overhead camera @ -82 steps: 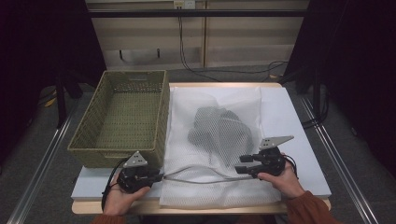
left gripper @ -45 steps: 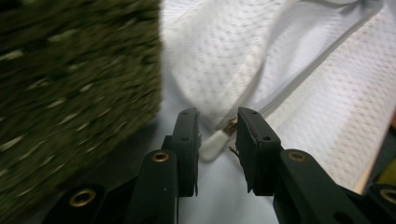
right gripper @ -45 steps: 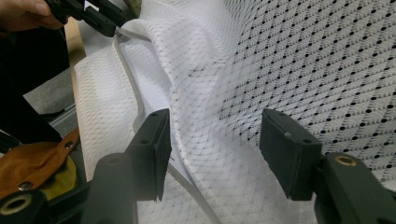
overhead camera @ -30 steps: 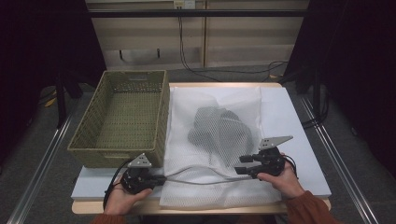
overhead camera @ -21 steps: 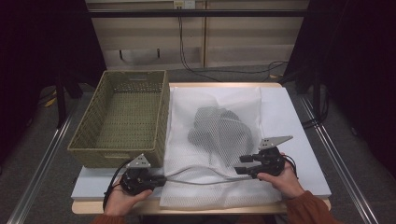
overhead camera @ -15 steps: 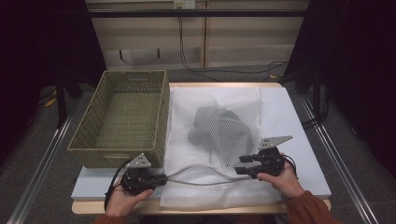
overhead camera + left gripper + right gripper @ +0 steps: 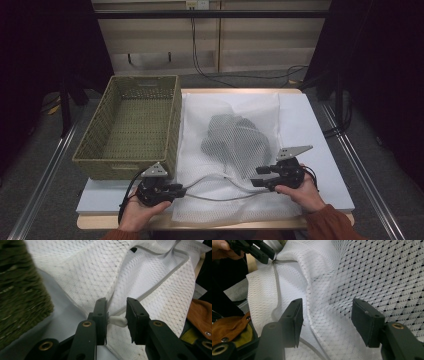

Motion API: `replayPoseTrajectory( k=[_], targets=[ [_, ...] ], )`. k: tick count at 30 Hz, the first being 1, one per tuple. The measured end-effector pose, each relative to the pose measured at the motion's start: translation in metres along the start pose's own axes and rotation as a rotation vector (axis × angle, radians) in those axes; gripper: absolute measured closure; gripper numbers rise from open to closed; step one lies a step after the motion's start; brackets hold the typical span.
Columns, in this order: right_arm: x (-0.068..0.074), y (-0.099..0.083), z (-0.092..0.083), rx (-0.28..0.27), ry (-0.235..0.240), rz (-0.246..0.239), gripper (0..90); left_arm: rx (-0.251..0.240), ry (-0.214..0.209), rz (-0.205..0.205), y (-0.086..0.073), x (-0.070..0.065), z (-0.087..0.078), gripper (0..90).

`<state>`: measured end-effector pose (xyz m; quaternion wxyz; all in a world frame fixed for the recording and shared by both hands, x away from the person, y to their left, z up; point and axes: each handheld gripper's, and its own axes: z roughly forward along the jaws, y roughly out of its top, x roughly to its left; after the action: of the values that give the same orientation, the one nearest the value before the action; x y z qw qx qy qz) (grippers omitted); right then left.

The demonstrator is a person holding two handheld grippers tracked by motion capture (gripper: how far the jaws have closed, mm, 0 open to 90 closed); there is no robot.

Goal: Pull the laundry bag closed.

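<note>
White mesh laundry bag on table | left gripper jaws just opening, zipper pull loose between | right gripper unclenched over mesh

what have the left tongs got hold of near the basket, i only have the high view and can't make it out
Observer: The left gripper view shows a small white zipper pull between the left tongs. Their jaws have just been opening, and I cannot tell whether the pads press on it.
Operator: and the other side, gripping anything
Observer: No. In the right gripper view the right tongs stand wide open, with a raised fold of the white mesh bag loose between the jaws.
</note>
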<state>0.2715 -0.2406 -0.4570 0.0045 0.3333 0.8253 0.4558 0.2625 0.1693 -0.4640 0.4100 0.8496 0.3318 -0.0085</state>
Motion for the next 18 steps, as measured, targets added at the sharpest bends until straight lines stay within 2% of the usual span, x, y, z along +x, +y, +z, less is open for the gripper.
replayPoseTrajectory(
  k=[3, 6, 8, 9, 10, 12, 14, 18],
  targets=[
    [0.0, 0.0, 0.0, -0.001, 0.0, 0.0, 42.5, 0.009, -0.001, -0.009, 0.0, 0.0, 0.003, 68.1],
    [0.0, 0.0, 0.001, 0.002, 0.002, -0.003, 42.6, -0.001, -0.011, 0.006, 0.003, -0.005, 0.003, 66.1],
    [0.0, 0.0, 0.001, 0.003, 0.003, -0.005, 42.6, 0.005, -0.025, 0.003, 0.003, -0.004, 0.006, 65.6],
    [0.0, 0.0, 0.002, 0.003, 0.004, 0.001, 42.7, 0.008, -0.013, 0.008, 0.002, -0.004, 0.006, 65.7],
    [0.0, 0.0, 0.002, 0.005, 0.004, 0.002, 42.7, 0.008, -0.021, 0.0, 0.002, -0.003, 0.006, 65.7],
    [0.001, 0.0, 0.002, 0.003, 0.005, 0.001, 42.7, -0.015, -0.005, -0.009, 0.003, -0.001, 0.003, 65.7],
    [0.001, 0.0, 0.002, 0.004, 0.005, 0.0, 42.8, -0.052, -0.026, -0.039, 0.003, 0.002, -0.002, 65.6],
    [0.0, 0.0, 0.002, -0.002, 0.008, 0.001, 43.5, -0.085, -0.002, -0.058, 0.002, 0.006, -0.012, 65.7]
  ],
)
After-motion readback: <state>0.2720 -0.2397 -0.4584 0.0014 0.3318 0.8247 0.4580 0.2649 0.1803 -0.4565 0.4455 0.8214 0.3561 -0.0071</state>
